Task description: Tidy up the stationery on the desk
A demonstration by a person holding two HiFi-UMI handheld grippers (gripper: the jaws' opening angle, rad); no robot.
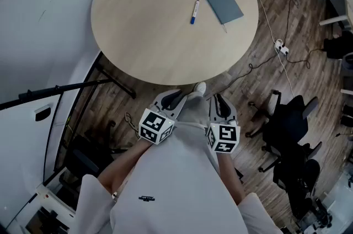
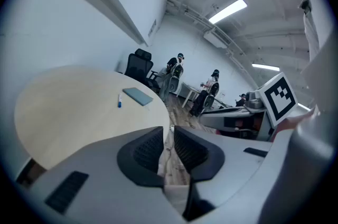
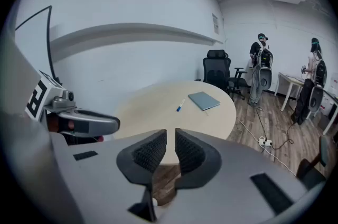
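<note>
1. A round, pale wood worktop (image 1: 143, 23) stands on a wooden floor (image 1: 259, 84), with a white curved wall to its left in the head view.
2. Two pieces of stationery lie on the far right part of the worktop. One is a grey-blue notebook (image 1: 223, 4), lying flat and closed. The other is a white pen (image 1: 194, 11) with a blue end.
3. The pen lies just beside the notebook's left edge without touching it, and its blue end points toward the person.
4. The left gripper (image 1: 177, 97) is held low in front of the person's body, off the near edge of the worktop and well apart from both items. In the left gripper view its jaws are drawn nearly together with only a thin slit between them. Floor shows through the slit, and nothing is gripped.
5. The right gripper (image 1: 218, 101) is level with the left one and just beside it, also short of the worktop. The right gripper view shows its jaws likewise almost closed and holding nothing, and they point toward the worktop (image 3: 153, 106).
6. From the right gripper view the pen (image 3: 180, 106) and notebook (image 3: 204, 101) sit side by side on the far half of the worktop, with a black office chair (image 3: 217, 72) behind them.
7. From the left gripper view the pen (image 2: 120, 102) and notebook (image 2: 138, 95) appear small at the far rim.
8. A white power strip (image 1: 282, 49) with cables lies on the floor to the right of the worktop, and black office chairs (image 1: 287, 128) stand nearer the person.
9. People (image 3: 260, 67) stand in the room's background.
</note>
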